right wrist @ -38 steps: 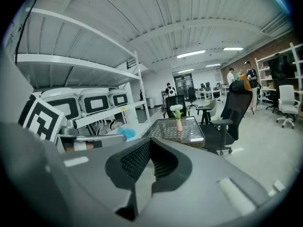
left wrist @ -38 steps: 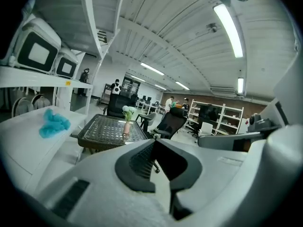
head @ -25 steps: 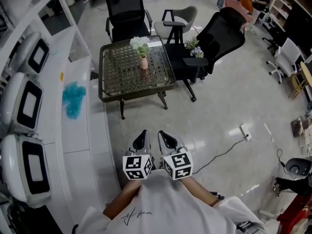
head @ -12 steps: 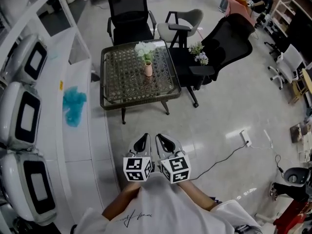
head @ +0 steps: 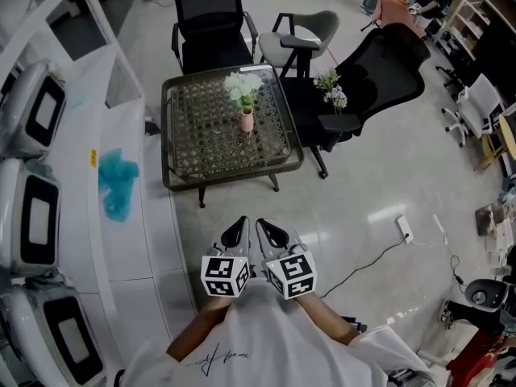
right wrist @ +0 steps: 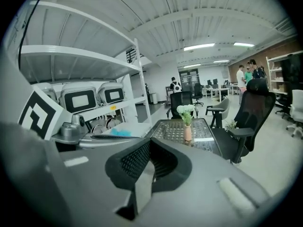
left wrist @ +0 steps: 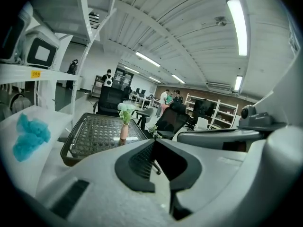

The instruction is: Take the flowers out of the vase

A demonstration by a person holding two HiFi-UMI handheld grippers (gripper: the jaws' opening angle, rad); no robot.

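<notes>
- both grippers are shown held side by side low in the head view, close to the person's body; the left gripper (head: pixel 235 230) and the right gripper (head: pixel 275 232) are each clenched on nothing, the jaw tips meeting in each gripper's own view.
- the flowers (head: pixel 243 87) are shown standing in a small pink vase (head: pixel 247 121) near the far middle of the woven-top table (head: pixel 187 176), well apart from both grippers, with open floor between.
- the vase is judged to lie straight ahead and slightly below the jaws: it is seen left of the jaw tips in the left gripper view (left wrist: pixel 124 131) and right of them in the right gripper view (right wrist: pixel 188 133), so it falls between the two lines of aim, with neither hand clearly nearer.
- the long axis of vase and stems is seen upright, the white blooms (right wrist: pixel 185 109) pointing at the ceiling; a straight upward pull is judged to be needed once the stems are reached.
- a second small bunch (head: pixel 330 86) is seen on the black chair (head: pixel 387 59) beside the table, outside the vase.
</notes>
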